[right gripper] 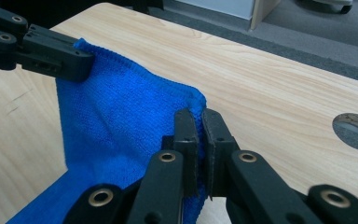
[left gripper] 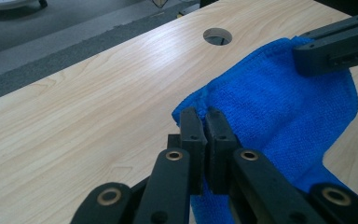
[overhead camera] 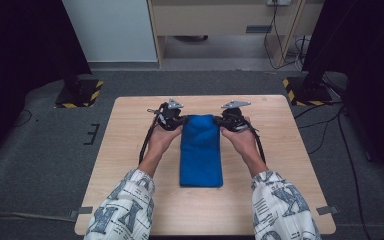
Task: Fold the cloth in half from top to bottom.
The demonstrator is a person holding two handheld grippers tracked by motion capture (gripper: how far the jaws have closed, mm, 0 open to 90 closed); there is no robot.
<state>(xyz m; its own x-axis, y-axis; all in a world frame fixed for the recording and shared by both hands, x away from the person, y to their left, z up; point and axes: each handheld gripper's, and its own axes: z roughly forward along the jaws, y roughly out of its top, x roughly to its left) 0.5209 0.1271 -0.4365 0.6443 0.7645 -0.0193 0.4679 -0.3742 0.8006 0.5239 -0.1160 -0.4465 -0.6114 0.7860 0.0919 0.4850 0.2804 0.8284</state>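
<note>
While the blue cloth [overhead camera: 200, 150] is lying folded in a long strip on the middle of the wooden table [overhead camera: 130, 150], its near end is resting flat towards 6 o'clock, between the two patterned sleeves [overhead camera: 125, 207] of the person. Going farther, the strip is running up towards 12 o'clock, and there its far end is being lifted off the wood. The left gripper [overhead camera: 172, 119] is sitting at about 10 o'clock from the middle of the cloth and is pinching the far left corner; in the left gripper view its jaws are standing almost together with the blue edge caught between the pads [left gripper: 200, 133]. The right gripper [overhead camera: 230, 120] is sitting at about 2 o'clock and is pinching the far right corner in the same narrow way, as the right gripper view is showing [right gripper: 198, 130]. Between the two grippers the cloth edge is hanging a little slack. Beyond them, near the far edge of the table, a round hole [left gripper: 217, 36] is showing in the wood.
</note>
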